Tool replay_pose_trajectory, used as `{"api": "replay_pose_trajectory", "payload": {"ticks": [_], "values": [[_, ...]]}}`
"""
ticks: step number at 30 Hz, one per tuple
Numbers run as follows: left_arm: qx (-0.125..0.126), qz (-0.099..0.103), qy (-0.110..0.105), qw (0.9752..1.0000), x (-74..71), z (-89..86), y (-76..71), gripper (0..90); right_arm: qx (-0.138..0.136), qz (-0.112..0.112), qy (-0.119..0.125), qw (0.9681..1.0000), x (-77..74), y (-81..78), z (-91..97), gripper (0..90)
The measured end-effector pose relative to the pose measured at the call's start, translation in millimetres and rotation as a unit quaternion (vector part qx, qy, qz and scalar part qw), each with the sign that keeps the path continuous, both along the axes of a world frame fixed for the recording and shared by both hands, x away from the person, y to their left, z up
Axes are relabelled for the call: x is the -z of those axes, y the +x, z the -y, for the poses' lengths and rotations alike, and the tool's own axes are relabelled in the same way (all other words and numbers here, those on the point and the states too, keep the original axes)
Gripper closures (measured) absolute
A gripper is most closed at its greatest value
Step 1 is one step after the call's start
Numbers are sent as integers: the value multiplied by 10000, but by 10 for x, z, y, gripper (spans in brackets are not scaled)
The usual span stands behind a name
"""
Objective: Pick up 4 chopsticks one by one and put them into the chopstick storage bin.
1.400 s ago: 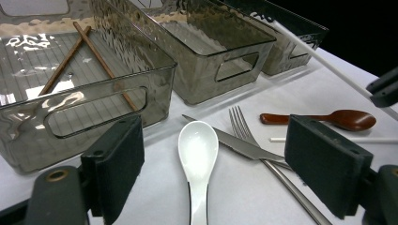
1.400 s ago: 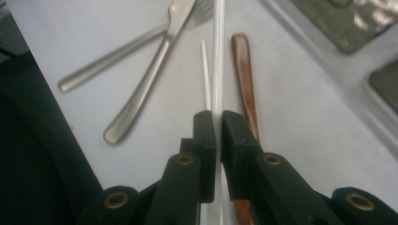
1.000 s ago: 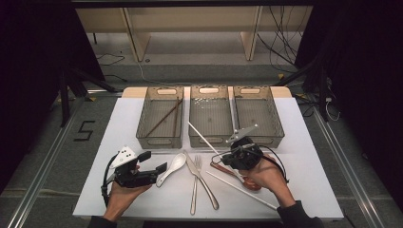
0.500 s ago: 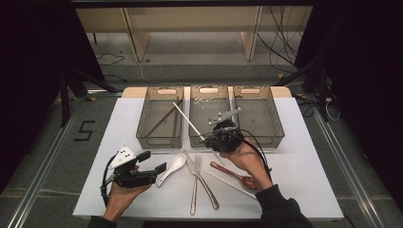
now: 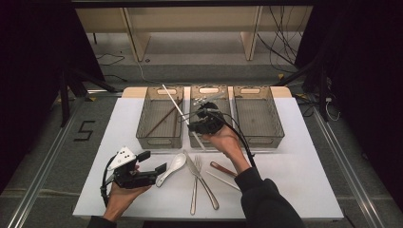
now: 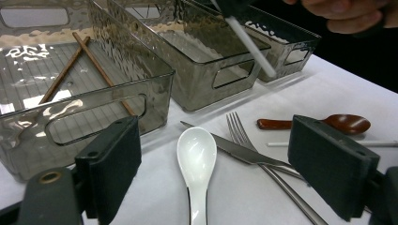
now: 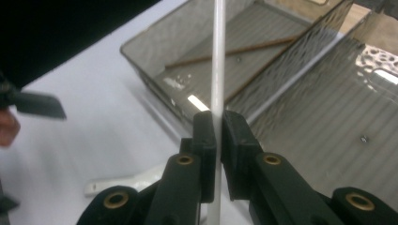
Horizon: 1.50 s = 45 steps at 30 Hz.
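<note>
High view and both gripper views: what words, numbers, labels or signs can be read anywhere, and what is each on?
"5" - a large dark digit on the grey floor left of the table.
No readable text on the bins, the cutlery or the grippers.

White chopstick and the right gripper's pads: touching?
Touching. In the right gripper view the right gripper has both jaws closed on the white chopstick, pads pressed against it on each side, no gap. The high view shows it carried over the bins.
</note>
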<state>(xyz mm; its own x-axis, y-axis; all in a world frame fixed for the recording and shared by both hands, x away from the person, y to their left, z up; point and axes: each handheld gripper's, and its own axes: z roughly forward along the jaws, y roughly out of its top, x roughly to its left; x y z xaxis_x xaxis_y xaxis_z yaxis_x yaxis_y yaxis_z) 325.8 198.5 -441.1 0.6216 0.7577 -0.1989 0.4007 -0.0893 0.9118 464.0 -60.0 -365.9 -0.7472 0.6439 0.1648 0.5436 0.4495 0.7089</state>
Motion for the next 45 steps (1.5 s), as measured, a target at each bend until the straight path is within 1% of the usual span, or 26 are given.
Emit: {"api": "replay_pose_trajectory", "payload": {"ticks": [7,8,11,13,17,19,25,27,30,36,45], "values": [[6,8,10,10000,4,3,-3,167,149,-84,76,9998,3,203,-158,850],[18,15,41,10000,3,0,-3,166,180,-123,110,9997,5,229,-177,850],[11,9,12,10000,7,6,-4,166,240,-167,176,9994,-3,292,-231,850],[23,1,32,10000,8,4,-3,166,259,-205,251,9991,-17,327,-267,850],[32,22,28,10000,10,11,-3,166,341,-189,329,9987,-42,392,-347,850],[29,26,31,10000,9,9,-5,166,371,-261,462,9979,-43,421,-382,850],[65,35,49,10000,6,12,-10,166,496,-249,449,9974,-22,495,-499,850],[98,44,92,9999,7,11,-8,166,514,-247,446,9974,-22,512,-533,850],[104,49,77,9999,7,18,-12,166,557,-243,444,9972,-19,540,-584,850],[110,38,46,9999,10,31,-16,166,647,-275,451,9965,21,588,-638,850],[145,58,109,9998,9,28,-19,166,734,-269,453,9959,62,634,-712,850]]}}
